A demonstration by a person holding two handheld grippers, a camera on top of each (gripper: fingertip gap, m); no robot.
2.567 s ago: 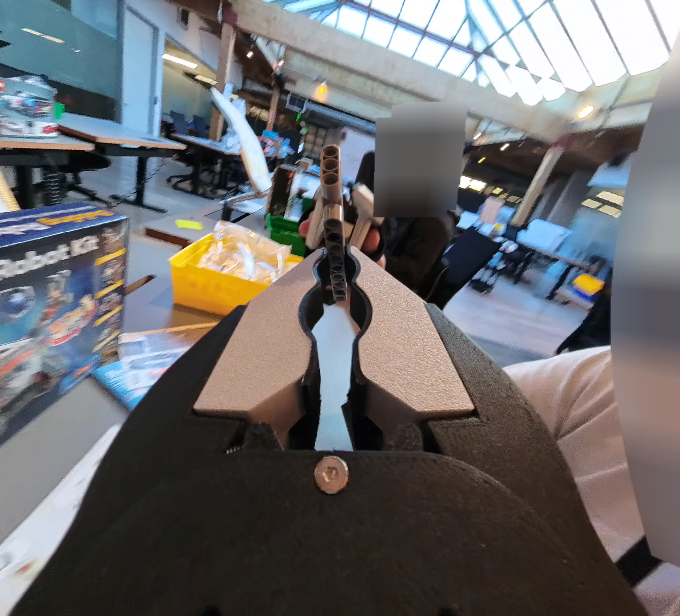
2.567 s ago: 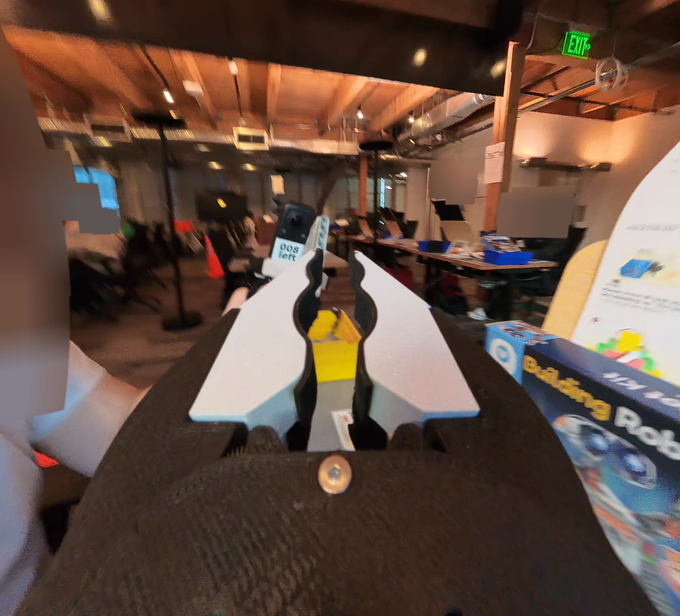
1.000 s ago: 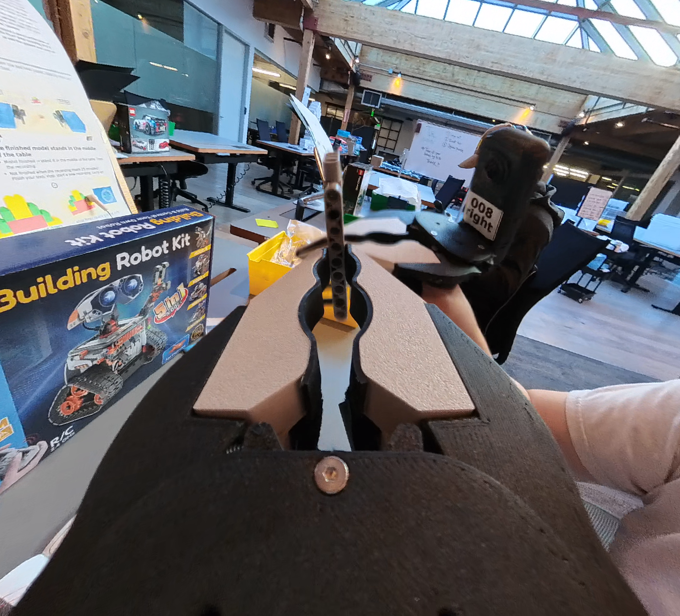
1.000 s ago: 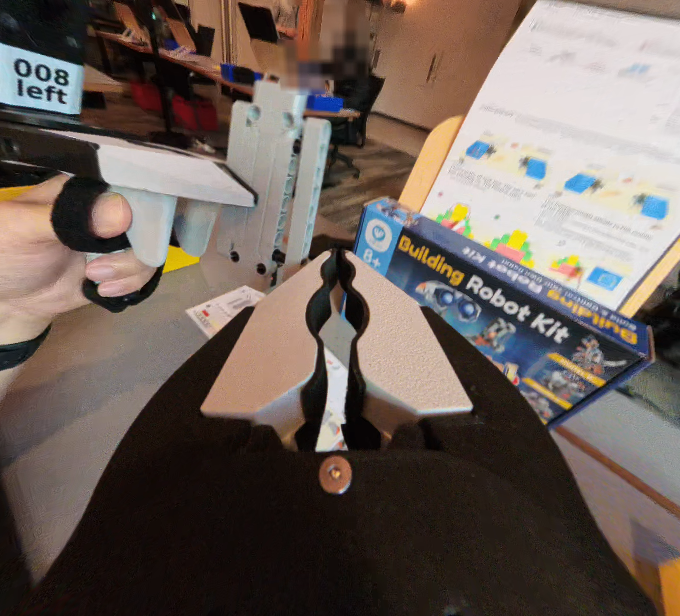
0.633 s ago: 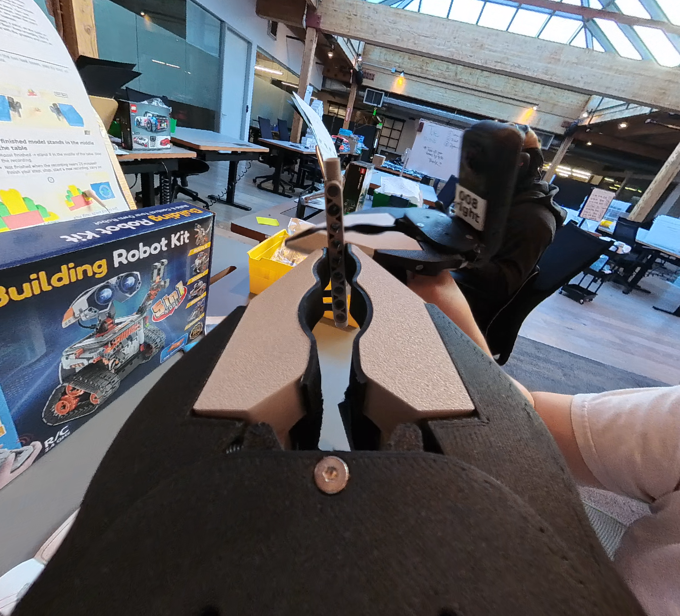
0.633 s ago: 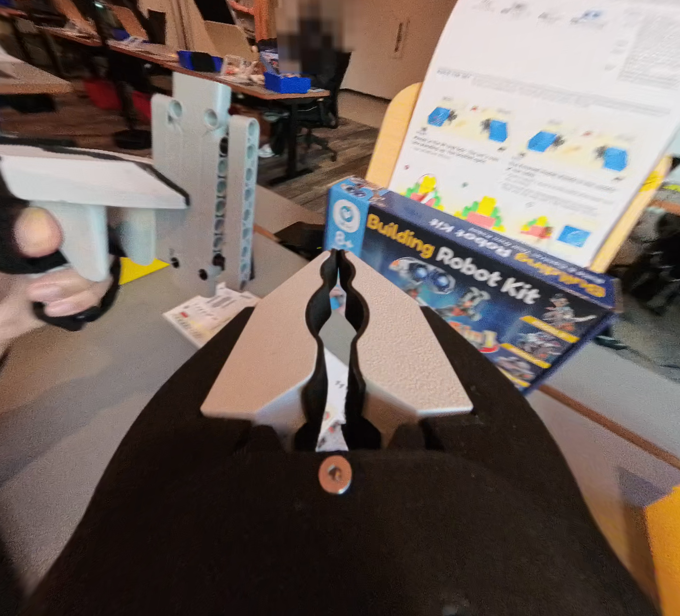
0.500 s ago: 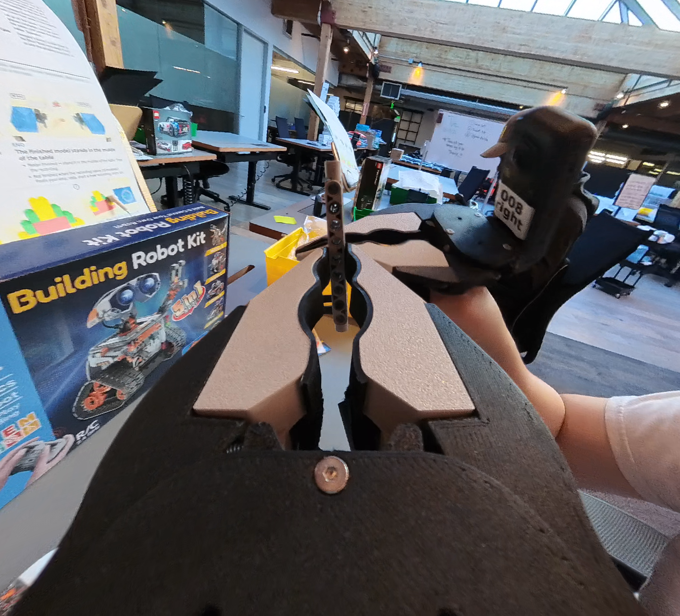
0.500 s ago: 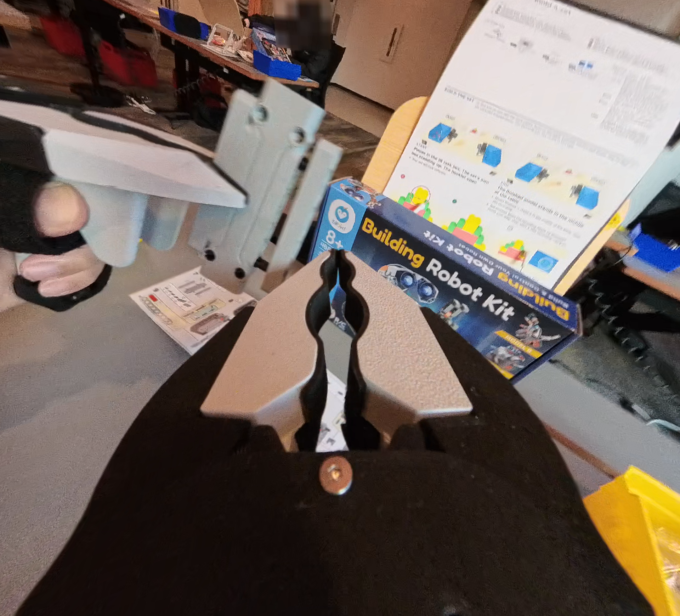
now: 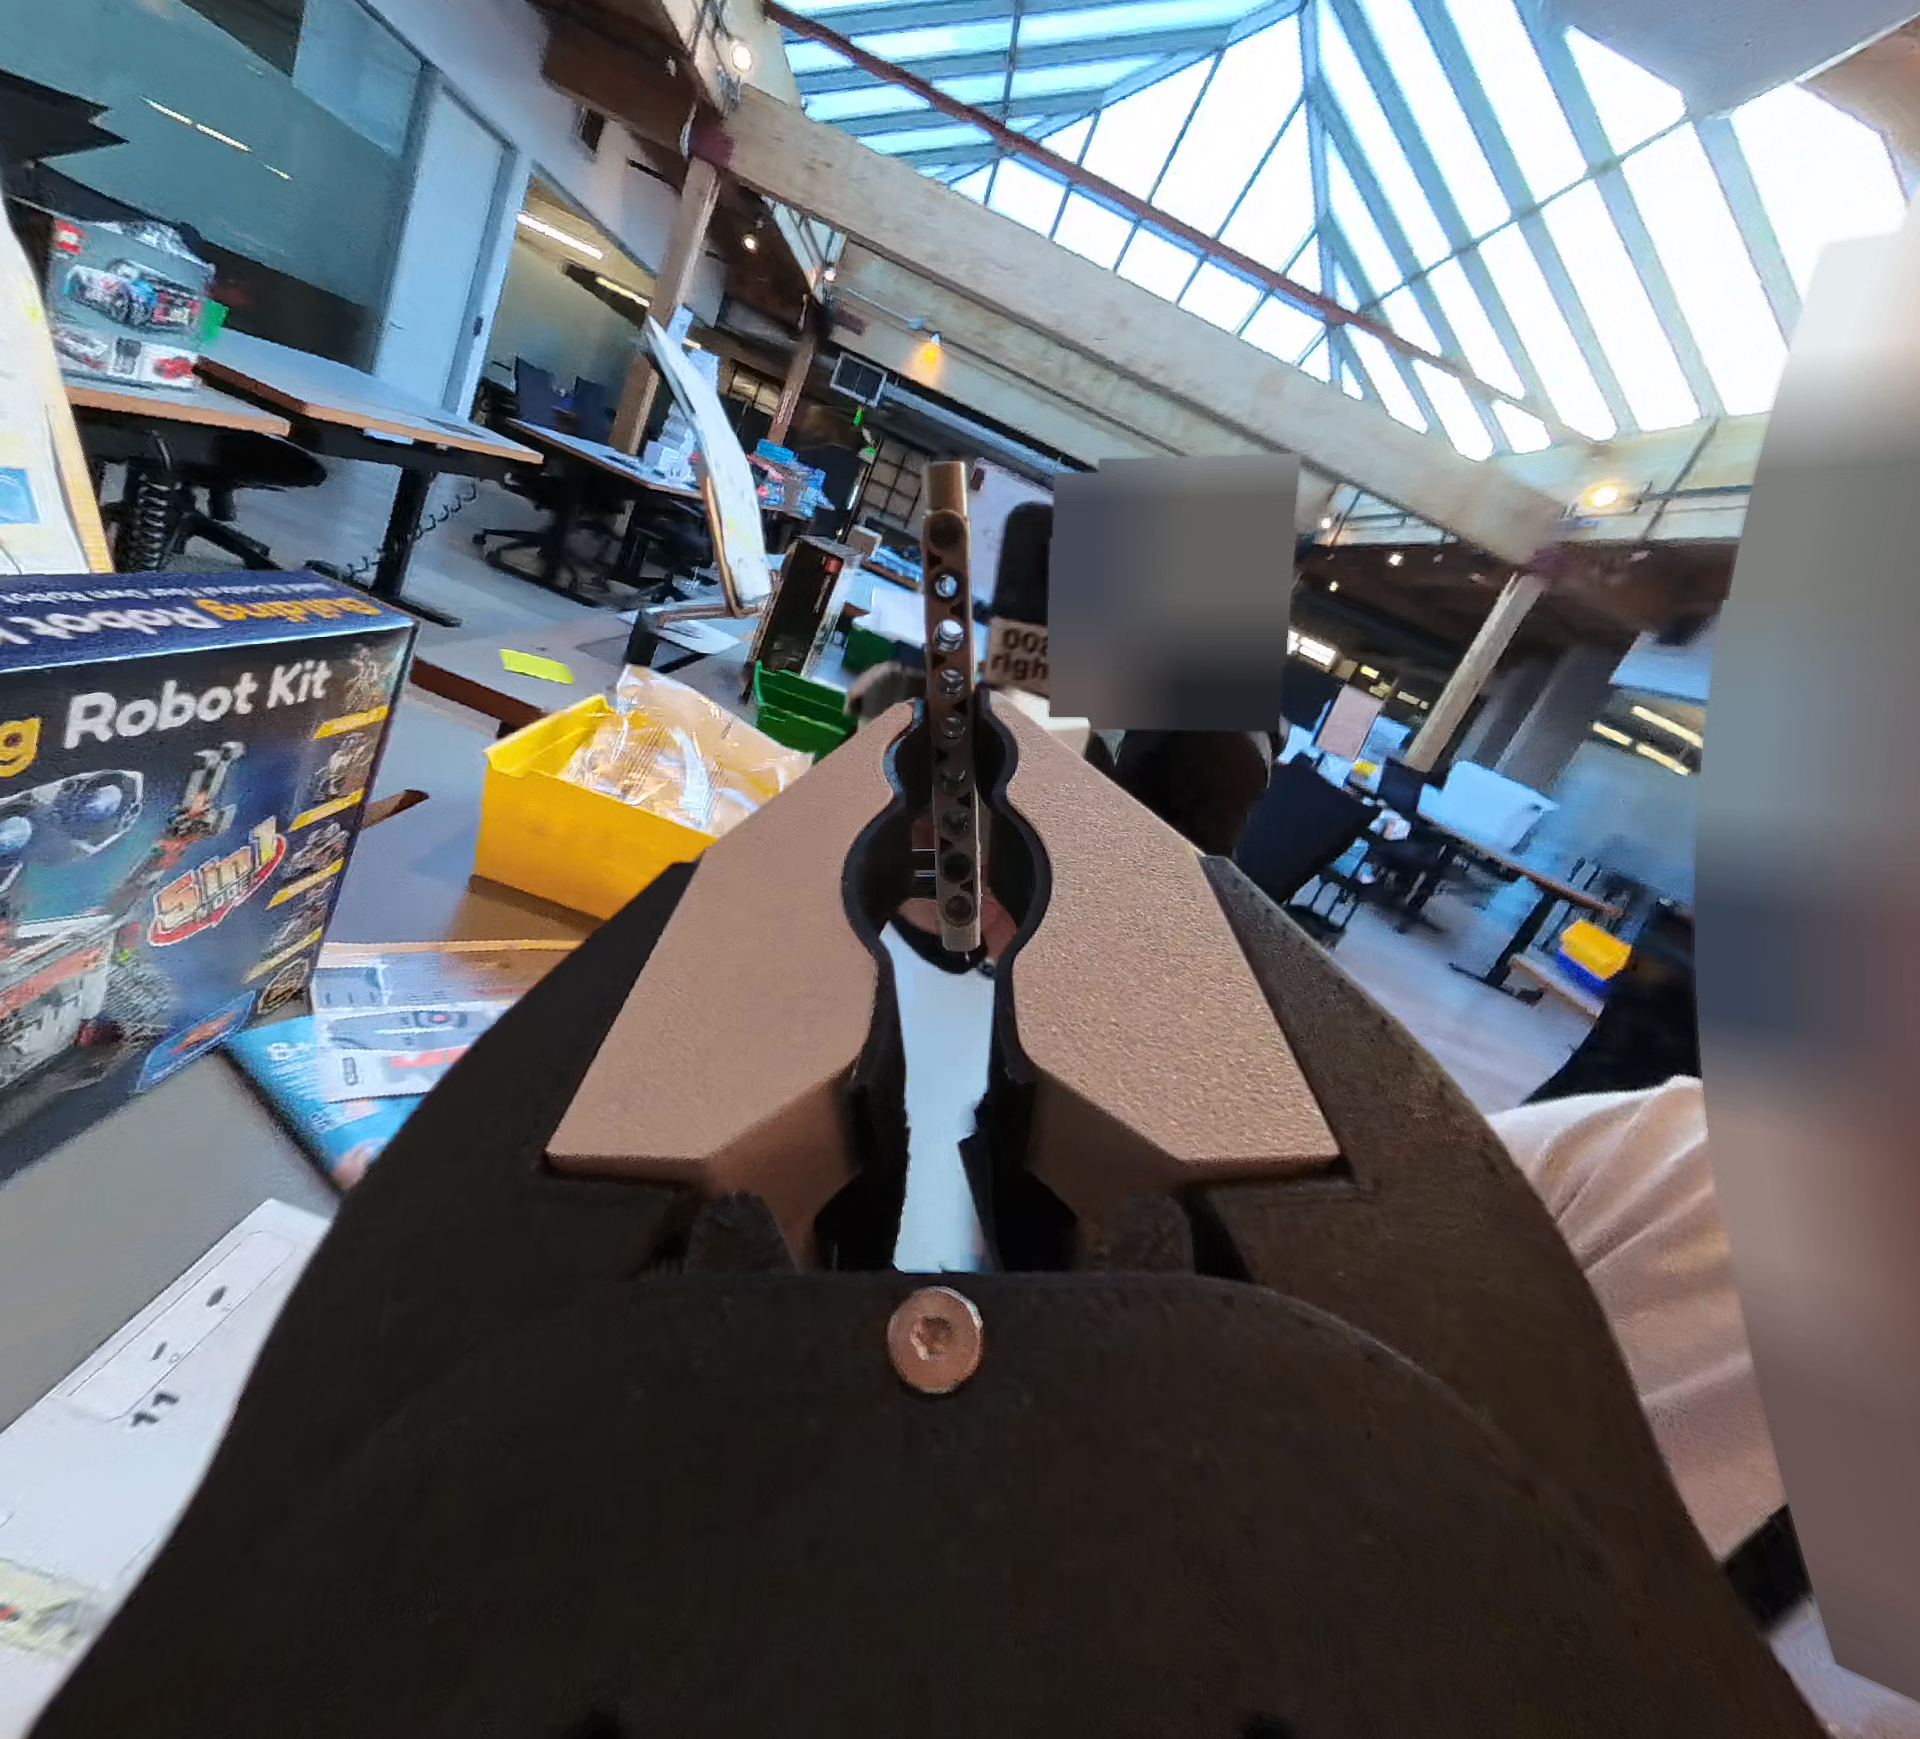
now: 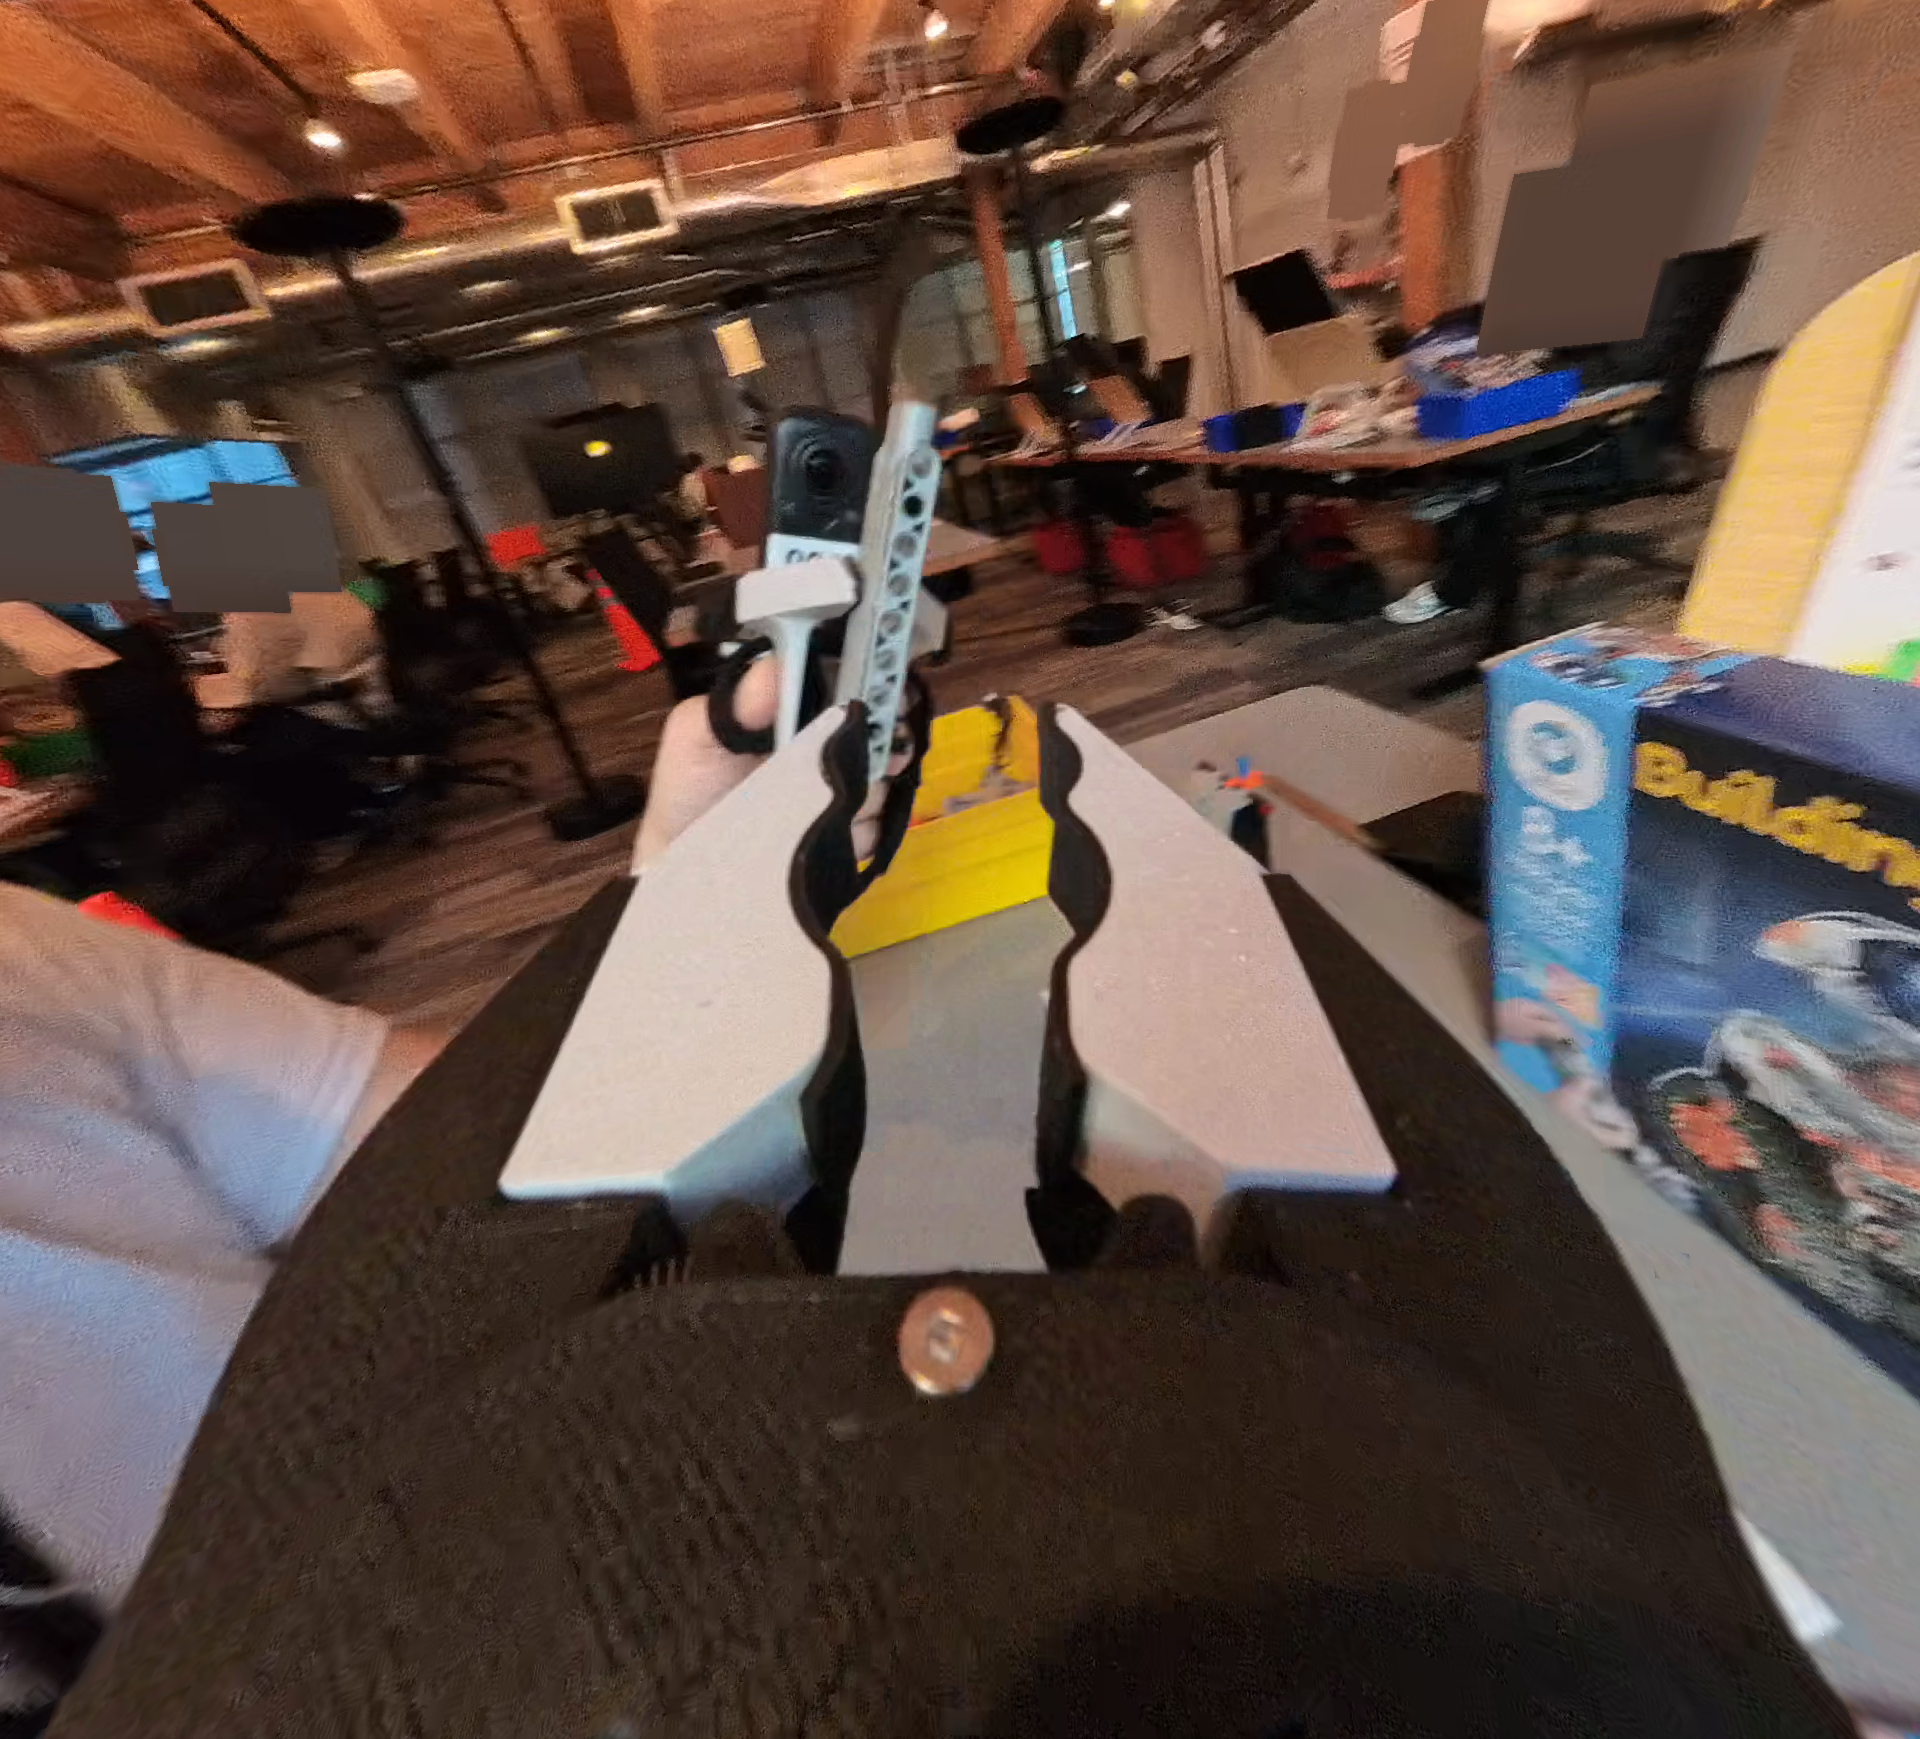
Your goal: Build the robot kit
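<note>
The left hand-held gripper [image 9: 951, 733] pinches the lower end of a long grey perforated plastic beam [image 9: 948, 650], held upright above the grey desk [image 10: 945, 1014]. The right hand-held gripper [image 10: 951, 723] stands wide and empty; that slim end-grip could let the beam swivel or slip

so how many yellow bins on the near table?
1: the yellow bin holds clear bags, beyond the left gripper and right of the kit box. The grippers' bodies could hide others.
</note>
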